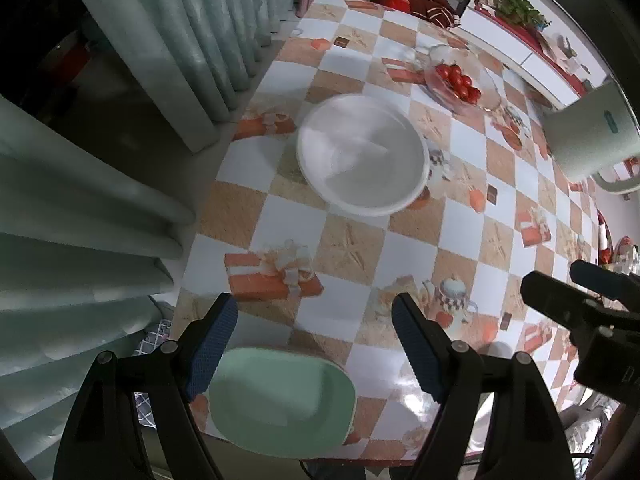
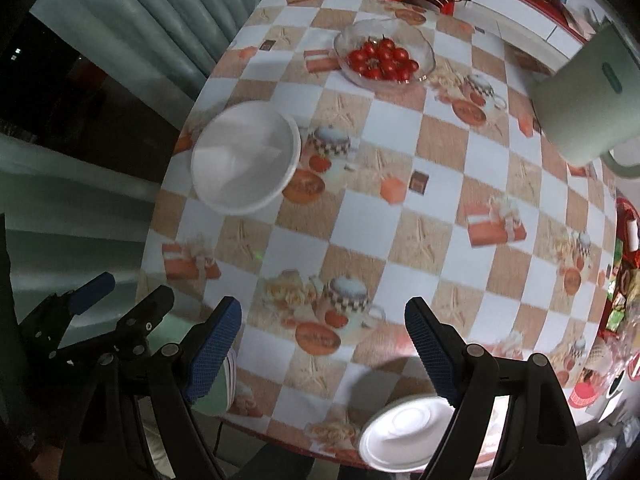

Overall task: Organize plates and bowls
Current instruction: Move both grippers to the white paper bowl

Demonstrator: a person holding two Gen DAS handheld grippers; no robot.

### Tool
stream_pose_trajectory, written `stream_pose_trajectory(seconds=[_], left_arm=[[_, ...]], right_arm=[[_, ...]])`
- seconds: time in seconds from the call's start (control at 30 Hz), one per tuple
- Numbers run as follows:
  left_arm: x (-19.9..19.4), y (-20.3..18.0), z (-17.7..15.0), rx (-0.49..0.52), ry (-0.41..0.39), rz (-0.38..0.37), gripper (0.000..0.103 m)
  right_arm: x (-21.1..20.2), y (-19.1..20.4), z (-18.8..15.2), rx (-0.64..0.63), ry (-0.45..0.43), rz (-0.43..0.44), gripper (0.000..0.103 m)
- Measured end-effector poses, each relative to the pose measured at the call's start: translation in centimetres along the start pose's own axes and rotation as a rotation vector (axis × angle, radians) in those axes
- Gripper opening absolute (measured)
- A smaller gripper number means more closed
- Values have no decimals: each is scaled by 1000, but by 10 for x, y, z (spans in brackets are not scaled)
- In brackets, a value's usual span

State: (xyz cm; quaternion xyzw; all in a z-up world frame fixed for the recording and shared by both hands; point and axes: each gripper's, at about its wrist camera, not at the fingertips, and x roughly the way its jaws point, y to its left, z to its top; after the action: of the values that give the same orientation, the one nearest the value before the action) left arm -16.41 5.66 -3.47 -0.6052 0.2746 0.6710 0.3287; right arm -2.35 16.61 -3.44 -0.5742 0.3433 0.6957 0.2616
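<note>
A large white bowl (image 1: 362, 156) (image 2: 245, 159) sits on the checked tablecloth near the table's left edge. A pale green rectangular plate (image 1: 280, 398) (image 2: 216, 390) lies at the near edge, below my left gripper (image 1: 314, 354), whose blue-padded fingers stand open and empty above it. A small white plate (image 2: 404, 434) rests at the near edge under my right gripper (image 2: 324, 354), which is also open with nothing between its fingers. The right gripper also shows at the left wrist view's right edge (image 1: 588, 304).
A glass bowl of cherry tomatoes (image 1: 460, 80) (image 2: 384, 58) stands at the far side. A pale chair back (image 1: 588, 132) (image 2: 588, 104) rises at the right. Curtains (image 1: 100, 200) hang left of the table. Cluttered items line the right edge (image 2: 624, 280).
</note>
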Motion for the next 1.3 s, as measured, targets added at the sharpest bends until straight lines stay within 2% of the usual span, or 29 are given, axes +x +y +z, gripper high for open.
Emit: stream_pose_trajectory(seconds=[0.37, 0.7, 1.03, 1.3], left_arm=[[18, 13, 31, -35, 2, 15, 82], [45, 20, 55, -58, 25, -1, 82], [72, 26, 84, -84, 4, 40, 82], [98, 29, 106, -62, 17, 71, 82]], right_arm=[[21, 1, 36, -12, 14, -21, 85], [50, -1, 59, 13, 30, -8, 85], [87, 0, 91, 38, 31, 12, 85], [113, 4, 106, 42, 22, 14, 85]])
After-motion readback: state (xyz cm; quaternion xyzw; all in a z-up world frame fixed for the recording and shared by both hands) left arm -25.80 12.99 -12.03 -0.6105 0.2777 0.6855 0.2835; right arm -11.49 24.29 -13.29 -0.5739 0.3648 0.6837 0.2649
